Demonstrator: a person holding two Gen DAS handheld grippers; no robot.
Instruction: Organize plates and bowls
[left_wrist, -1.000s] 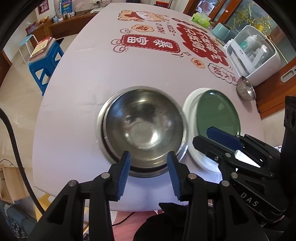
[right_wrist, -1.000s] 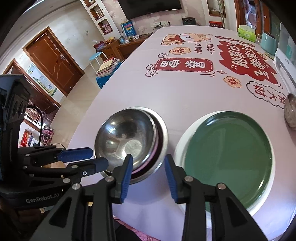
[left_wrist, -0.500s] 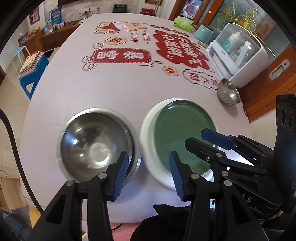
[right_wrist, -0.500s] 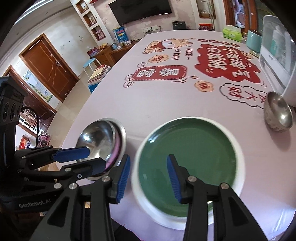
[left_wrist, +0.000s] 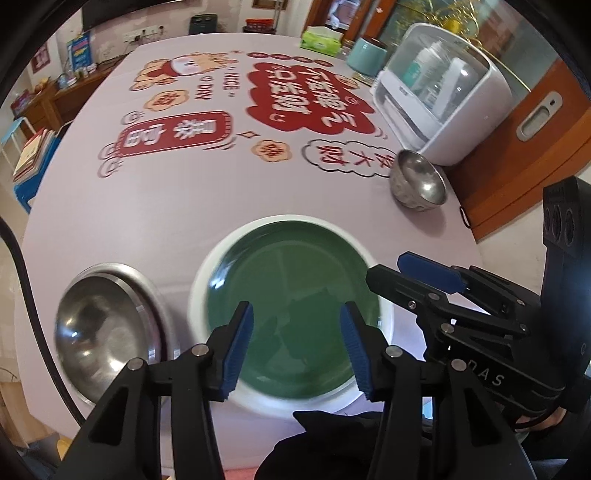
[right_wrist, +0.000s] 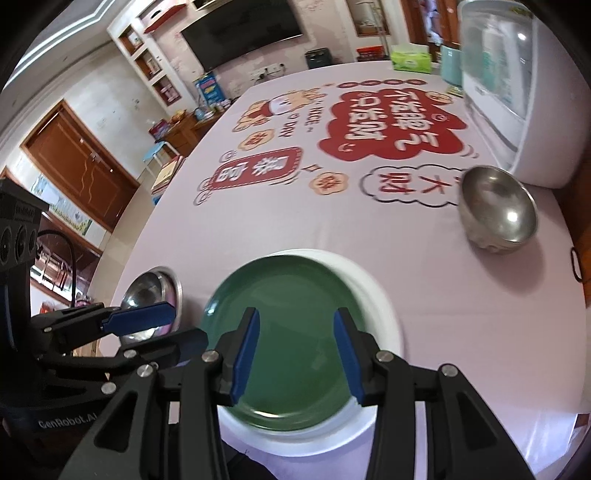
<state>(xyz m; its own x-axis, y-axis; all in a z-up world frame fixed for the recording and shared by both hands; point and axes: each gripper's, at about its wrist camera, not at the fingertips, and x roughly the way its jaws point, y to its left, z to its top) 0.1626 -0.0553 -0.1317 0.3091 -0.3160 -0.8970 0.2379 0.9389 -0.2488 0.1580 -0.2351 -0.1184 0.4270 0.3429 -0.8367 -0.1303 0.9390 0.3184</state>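
Observation:
A green plate (left_wrist: 291, 295) lies on a larger white plate (left_wrist: 197, 291) near the table's front edge; they also show in the right wrist view, the green plate (right_wrist: 295, 314) on the white plate (right_wrist: 384, 310). A steel bowl (left_wrist: 99, 332) nested in other bowls sits to the left, also seen in the right wrist view (right_wrist: 147, 295). A small steel bowl (left_wrist: 417, 181) stands at the right (right_wrist: 495, 210). My left gripper (left_wrist: 295, 347) is open and empty above the green plate. My right gripper (right_wrist: 295, 354) is open and empty above it too.
A white appliance with a clear lid (left_wrist: 439, 92) stands at the table's right edge behind the small bowl. A teal canister (left_wrist: 367, 55) and a green tissue box (left_wrist: 321, 38) are at the far end. The tablecloth (left_wrist: 166, 192) has red print.
Both grippers have swung right, from over the nested steel bowls to over the green plate. The small steel bowl has come further into view. Both grippers stay open.

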